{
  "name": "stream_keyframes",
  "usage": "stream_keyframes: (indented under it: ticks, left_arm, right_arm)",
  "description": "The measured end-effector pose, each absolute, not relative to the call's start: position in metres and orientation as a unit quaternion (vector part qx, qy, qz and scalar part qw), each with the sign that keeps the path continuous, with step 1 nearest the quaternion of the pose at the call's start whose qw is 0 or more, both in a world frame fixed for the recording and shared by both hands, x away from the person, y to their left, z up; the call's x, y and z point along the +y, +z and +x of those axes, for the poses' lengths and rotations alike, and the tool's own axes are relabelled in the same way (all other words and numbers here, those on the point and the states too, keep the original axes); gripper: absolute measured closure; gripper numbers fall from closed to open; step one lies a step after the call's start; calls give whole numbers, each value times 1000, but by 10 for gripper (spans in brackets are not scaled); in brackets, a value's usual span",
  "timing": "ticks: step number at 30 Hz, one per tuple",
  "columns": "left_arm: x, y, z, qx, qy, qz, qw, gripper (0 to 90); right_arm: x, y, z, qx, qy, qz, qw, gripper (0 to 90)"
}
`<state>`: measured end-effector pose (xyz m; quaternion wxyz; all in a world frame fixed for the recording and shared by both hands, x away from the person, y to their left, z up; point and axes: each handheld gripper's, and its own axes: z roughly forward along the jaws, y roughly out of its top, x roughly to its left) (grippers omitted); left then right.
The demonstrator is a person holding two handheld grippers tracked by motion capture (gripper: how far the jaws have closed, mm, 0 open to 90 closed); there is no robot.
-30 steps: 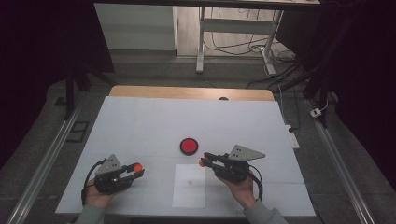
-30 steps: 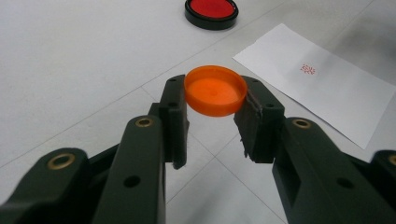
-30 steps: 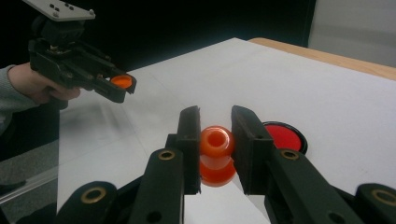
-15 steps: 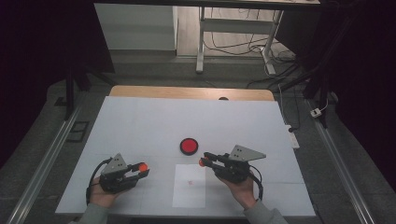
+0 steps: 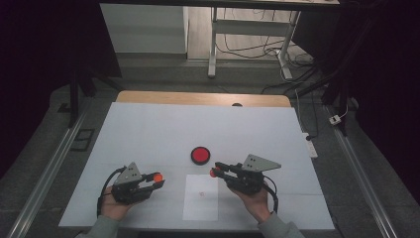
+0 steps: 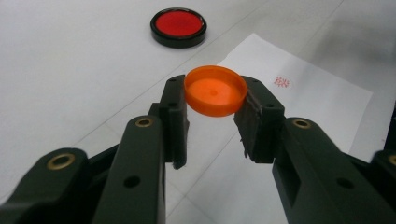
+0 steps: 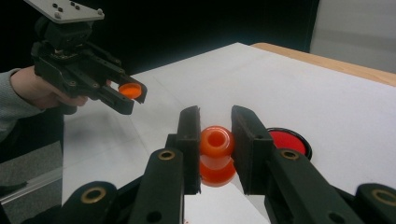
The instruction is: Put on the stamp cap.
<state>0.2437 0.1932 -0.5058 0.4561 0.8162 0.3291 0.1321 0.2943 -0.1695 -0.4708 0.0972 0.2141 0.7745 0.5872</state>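
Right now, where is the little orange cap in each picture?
High view: the orange cap sits lower left, at the tips of the left gripper.
Left gripper view: it is in the middle, pinched between the black fingers.
Right gripper view: it is upper left, in the far gripper.
Shared landmark: the round red ink pad.

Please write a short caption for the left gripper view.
Left gripper clamps an orange cap above stamped paper.

Red mark (image 6: 282, 82) on paper sheet (image 6: 322, 100) too blurred to read.
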Motion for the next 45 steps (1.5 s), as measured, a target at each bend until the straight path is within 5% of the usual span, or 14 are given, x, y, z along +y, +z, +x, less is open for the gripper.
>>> stream_keyframes:
  ticks: [45]
  left_arm:
    - [134,-497,255,260,108,850,445,648]
  right_arm:
    - [-165,-472,292,773,591,210,90,731]
